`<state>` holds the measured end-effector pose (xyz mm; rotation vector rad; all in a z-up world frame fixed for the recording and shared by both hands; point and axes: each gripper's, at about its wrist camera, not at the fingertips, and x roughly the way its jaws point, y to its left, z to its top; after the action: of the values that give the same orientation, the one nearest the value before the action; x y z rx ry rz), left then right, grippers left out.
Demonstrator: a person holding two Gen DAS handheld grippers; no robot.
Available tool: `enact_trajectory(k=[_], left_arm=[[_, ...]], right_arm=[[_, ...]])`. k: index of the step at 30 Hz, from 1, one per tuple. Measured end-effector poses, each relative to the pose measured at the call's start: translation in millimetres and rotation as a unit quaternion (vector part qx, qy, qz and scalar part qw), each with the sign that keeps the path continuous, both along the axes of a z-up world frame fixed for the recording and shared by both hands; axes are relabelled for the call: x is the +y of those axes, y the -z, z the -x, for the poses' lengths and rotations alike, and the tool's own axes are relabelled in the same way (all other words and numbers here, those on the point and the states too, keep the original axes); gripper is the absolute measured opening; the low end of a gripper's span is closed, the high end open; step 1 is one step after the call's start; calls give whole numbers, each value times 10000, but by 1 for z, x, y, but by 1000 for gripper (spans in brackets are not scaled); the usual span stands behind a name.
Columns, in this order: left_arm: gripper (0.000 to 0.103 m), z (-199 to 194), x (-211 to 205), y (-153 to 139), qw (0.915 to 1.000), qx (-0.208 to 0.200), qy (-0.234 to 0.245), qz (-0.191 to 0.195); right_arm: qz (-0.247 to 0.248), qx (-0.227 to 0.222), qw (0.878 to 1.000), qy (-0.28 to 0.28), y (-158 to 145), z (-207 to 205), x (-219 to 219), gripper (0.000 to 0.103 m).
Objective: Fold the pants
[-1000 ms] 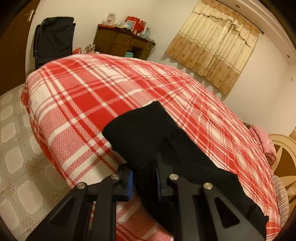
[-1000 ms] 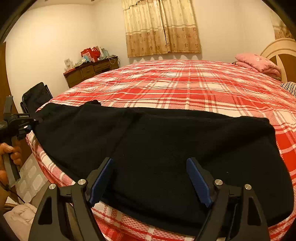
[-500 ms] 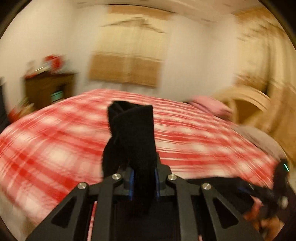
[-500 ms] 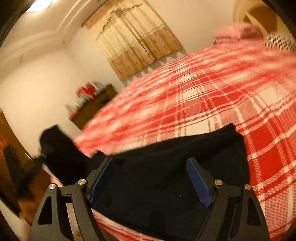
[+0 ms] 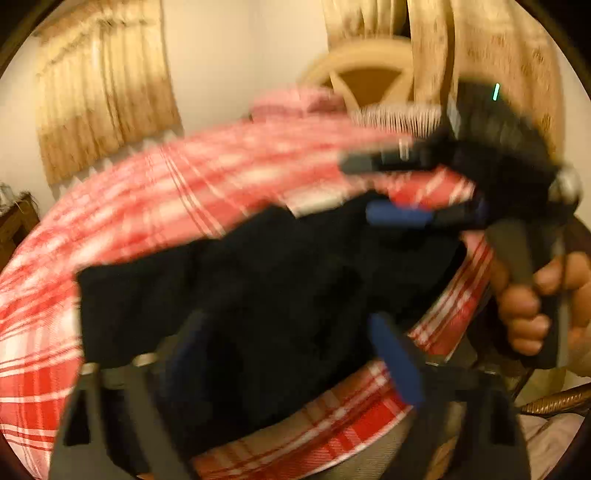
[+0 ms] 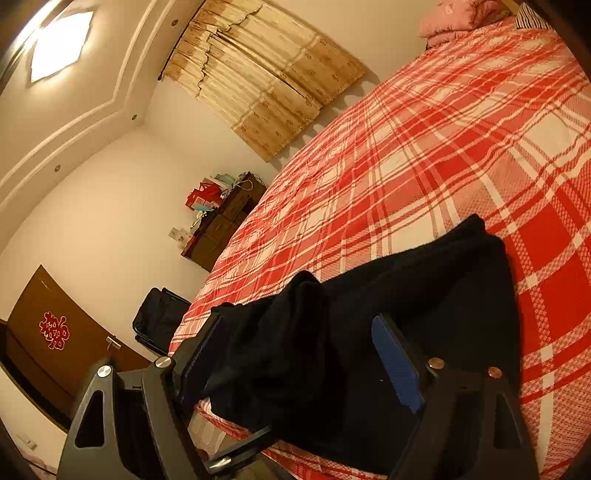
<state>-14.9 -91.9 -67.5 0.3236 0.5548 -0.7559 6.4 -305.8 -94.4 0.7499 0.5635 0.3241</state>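
Note:
The black pants (image 6: 406,306) lie folded over on the near edge of the red plaid bed (image 6: 424,147); they also show, blurred, in the left wrist view (image 5: 280,280). My left gripper (image 5: 295,354) is open just above the folded pants, its jaws wide apart with nothing between the pads. My right gripper (image 6: 295,362) is open over the pants, its blue pads apart on either side of the cloth. It also shows in the left wrist view (image 5: 384,188), held in a hand at the right.
A pink pillow (image 6: 465,14) and the headboard (image 5: 369,70) are at the bed's far end. A wooden dresser (image 6: 225,221), a black chair (image 6: 159,317) and a door (image 6: 48,339) stand along the wall beyond the bed's foot.
My left gripper swung the pant legs across over the rest of the pants and let go; its jaws are now open. My right gripper tilted upward and stayed open.

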Motion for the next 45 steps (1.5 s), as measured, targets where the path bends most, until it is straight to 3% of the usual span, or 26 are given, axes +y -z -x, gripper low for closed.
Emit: enact_trajectory(k=[3,6,11,14,18,19,21,23,27,32,35,40,42,45], left_arm=[[95,-3,27,-15,9991,-157,-130,369],[95,-18,60,-22,9954,-115,-676,667],[95,-55,120,-19,9761,341,-1779,1198],[95,-64,143,-13,9637,509,-2231,1377],[95,-66,152,-6,9570,569,-2490,1374],[95,-66,152,-5,9564,565,-2533,1337],[95,-63,153,-4,9570,532,-2563,1250],[95,-61,154,-4,9581,494,-2559,1187],[95,-61,152,-5,9585,559,-2523,1207],[95,-59,147,-10,9613,418,-2477,1134],[95,-59,143,-10,9627,438,-2414,1137],[95,-58,127,-2,9671,548,-2265,1020],[95,-56,119,-1,9696,529,-2196,937],[95,-53,112,-1,9717,502,-2151,843]], right_arm=[[22,-42,10000,-82,-5,0,2,82],[116,41,9997,-232,-4,-7,13,82],[804,403,9956,-272,7,-18,43,83],[1432,514,9877,-363,8,-22,68,83],[2494,582,9647,-616,14,-23,112,83],[2815,586,9559,-592,17,-22,121,82],[3170,584,9448,-581,19,-20,130,66],[3079,598,9474,-639,17,-22,127,47],[2948,481,9520,-666,4,-17,121,24],[3063,-40,9509,-444,-40,8,106,22],[3148,-21,9490,-148,-50,27,80,22],[3010,938,9483,350,5,46,28,22],[2807,879,9550,375,21,49,19,22],[2853,736,9550,344,14,47,22,26]])
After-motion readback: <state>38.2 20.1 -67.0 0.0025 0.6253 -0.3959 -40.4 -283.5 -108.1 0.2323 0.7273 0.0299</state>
